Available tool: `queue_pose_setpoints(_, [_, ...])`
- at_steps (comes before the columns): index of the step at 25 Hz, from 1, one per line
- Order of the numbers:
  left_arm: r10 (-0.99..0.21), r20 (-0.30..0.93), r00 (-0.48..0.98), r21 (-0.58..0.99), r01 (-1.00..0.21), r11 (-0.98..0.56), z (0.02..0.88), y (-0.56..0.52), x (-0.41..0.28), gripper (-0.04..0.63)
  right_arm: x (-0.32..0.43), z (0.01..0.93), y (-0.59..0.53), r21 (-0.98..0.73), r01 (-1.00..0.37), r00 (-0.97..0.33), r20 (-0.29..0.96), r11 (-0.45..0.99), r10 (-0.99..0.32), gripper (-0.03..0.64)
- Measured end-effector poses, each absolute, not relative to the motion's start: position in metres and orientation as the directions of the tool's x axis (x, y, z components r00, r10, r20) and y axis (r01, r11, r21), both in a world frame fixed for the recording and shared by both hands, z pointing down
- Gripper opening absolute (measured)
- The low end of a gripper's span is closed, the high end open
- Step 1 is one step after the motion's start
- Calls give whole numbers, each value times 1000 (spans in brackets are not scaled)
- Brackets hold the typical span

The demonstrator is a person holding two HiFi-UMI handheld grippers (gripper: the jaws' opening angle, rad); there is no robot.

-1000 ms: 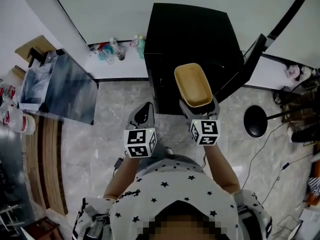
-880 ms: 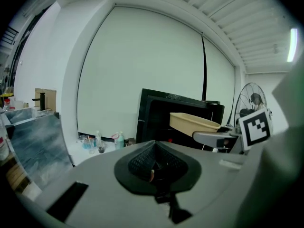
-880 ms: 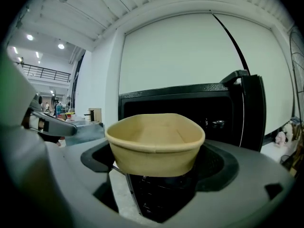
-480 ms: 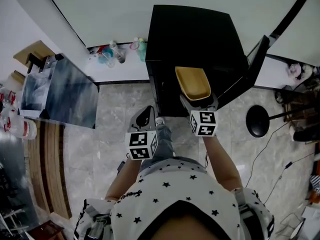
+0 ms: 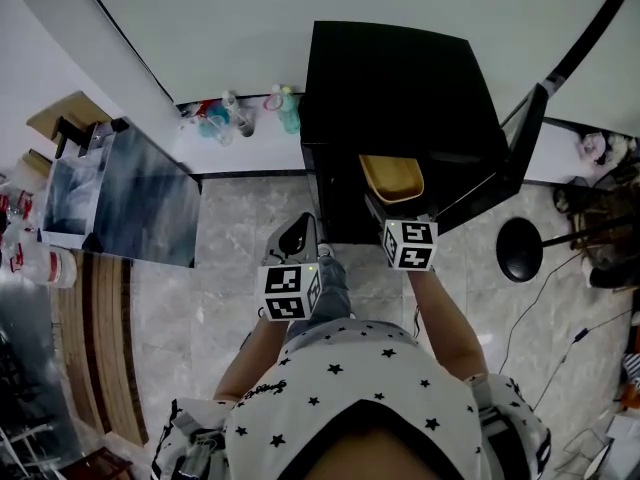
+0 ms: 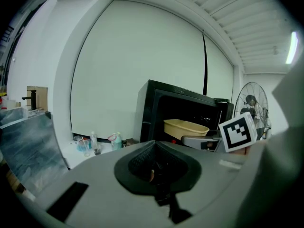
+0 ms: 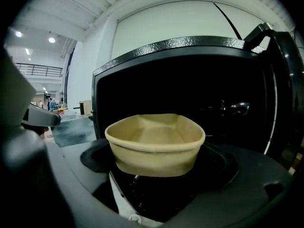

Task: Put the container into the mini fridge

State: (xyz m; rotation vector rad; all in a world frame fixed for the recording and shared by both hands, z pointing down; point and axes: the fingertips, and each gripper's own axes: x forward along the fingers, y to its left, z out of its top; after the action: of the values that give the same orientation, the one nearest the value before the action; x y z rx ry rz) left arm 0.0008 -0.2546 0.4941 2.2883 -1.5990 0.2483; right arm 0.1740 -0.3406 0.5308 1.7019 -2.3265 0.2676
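Observation:
An empty tan container is held level at the mouth of the black mini fridge, its far end inside the opening. My right gripper is shut on the container's near edge. The fridge door stands open to the right. In the right gripper view the dark fridge interior fills the background behind the container. My left gripper hangs left of the fridge front, over the floor, with its jaws shut and nothing in them. The container shows in the left gripper view too.
A glass-topped table stands at the left. Bottles and cups sit on a low white ledge by the wall. A standing fan's round base and cables lie on the marble floor at the right.
My right gripper has carried the container forward, from in front of the fridge into its opening. The person has stepped closer; the left gripper stayed beside them.

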Motion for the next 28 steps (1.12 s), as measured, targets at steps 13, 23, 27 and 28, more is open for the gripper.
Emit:
queue_pose_setpoints(13, [-880, 338, 333, 172, -941, -290, 498, -267, -10, 12, 164, 536, -383, 0, -954, -286, 294, 299, -912, 508])
queue_pose_setpoints(23, [-876, 357, 323, 171, -945, -278, 504, -271, -11, 12, 158, 538, -414, 5, -956, -281, 289, 295, -915, 508])
queue_pose_setpoints(27, [-875, 362, 322, 167, -946, -279, 506, -272, -11, 12, 158, 539, -425, 10, -957, -276, 286, 290, -918, 508])
queue_pose_setpoints(28, [-874, 364, 321, 166, -946, -278, 506, -272, -11, 12, 158, 539, -428, 11, -957, -275, 284, 290, -919, 508])
